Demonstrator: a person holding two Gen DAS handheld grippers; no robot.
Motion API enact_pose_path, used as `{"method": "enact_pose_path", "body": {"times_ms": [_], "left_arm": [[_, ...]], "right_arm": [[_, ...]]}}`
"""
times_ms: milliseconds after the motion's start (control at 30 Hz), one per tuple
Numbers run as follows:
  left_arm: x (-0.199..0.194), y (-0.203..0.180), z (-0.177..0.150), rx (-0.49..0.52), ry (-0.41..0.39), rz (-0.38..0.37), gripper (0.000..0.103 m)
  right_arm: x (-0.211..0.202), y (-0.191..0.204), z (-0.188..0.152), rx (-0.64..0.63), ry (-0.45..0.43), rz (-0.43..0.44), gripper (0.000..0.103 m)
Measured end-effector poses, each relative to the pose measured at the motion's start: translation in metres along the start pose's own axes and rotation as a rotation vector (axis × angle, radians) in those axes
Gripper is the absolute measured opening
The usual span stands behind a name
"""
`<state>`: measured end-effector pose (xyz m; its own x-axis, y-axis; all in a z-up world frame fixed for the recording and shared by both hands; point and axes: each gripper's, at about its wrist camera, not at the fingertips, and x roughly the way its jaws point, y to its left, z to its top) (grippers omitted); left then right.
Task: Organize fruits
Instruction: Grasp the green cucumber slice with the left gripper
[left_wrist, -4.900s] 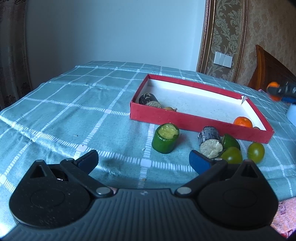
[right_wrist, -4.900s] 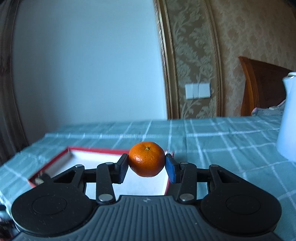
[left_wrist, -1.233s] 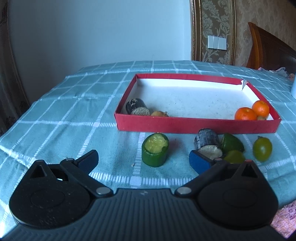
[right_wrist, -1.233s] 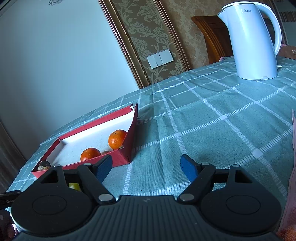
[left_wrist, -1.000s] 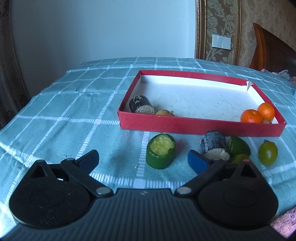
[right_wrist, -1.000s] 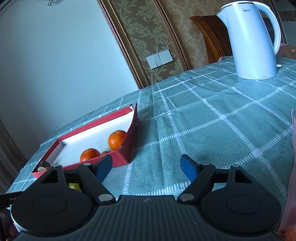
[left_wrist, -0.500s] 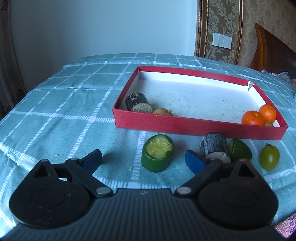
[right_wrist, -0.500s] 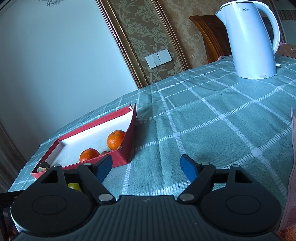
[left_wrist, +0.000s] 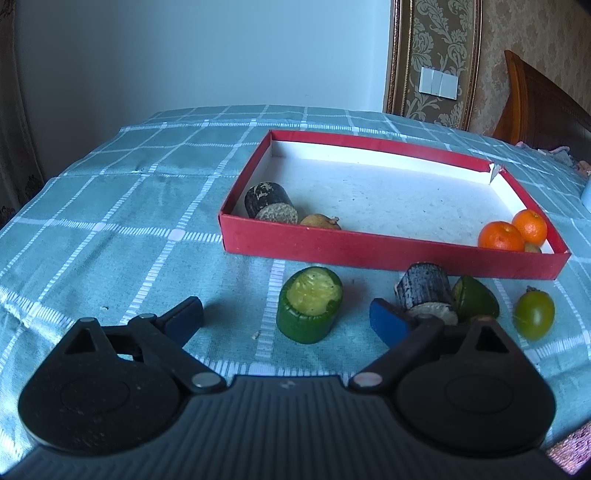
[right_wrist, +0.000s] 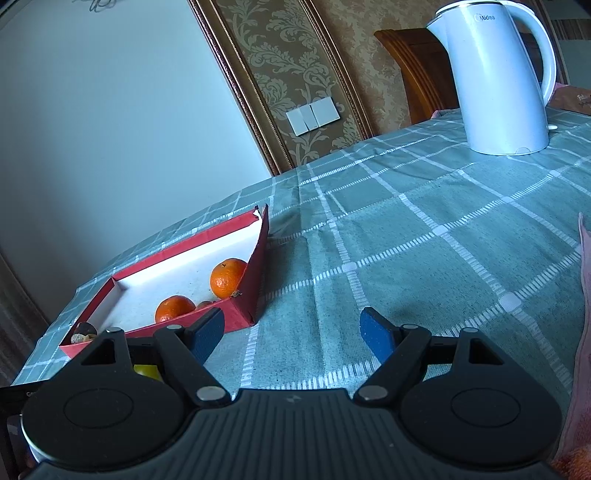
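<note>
Lying between the left gripper (left_wrist: 286, 315)'s spread fingers, the green cucumber chunk (left_wrist: 309, 304) stays untouched; right gripper (right_wrist: 291, 332) fingers gape empty.

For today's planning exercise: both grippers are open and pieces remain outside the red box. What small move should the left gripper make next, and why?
Probably ease the left gripper forward and down around the green cucumber piece: it stands on the cloth outside the red box, between the open jaws.

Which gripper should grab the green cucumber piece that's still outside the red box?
Probably the left. The left gripper is open with the green cucumber piece right between its fingers, just short of the red box. The right gripper is open too, but faces bare tablecloth beside the box.
</note>
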<state>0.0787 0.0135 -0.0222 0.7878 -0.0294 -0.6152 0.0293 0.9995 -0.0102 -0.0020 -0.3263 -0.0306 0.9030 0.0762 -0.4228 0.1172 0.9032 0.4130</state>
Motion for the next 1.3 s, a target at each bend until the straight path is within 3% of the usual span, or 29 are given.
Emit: {"method": "enact_pose_path", "body": {"times_ms": [400,1300], "left_arm": [[-0.004,0.004,-0.002,-0.024,-0.017,-0.006,0.086],[-0.006,-0.001,-0.001,0.016,-0.053,-0.052,0.040]], "right_arm": [[0.000,-0.001,-0.001,0.004,0.000,-0.005,0.080],[-0.001,-0.003,0.000,0.013,-0.006,-0.002,0.080]]}}
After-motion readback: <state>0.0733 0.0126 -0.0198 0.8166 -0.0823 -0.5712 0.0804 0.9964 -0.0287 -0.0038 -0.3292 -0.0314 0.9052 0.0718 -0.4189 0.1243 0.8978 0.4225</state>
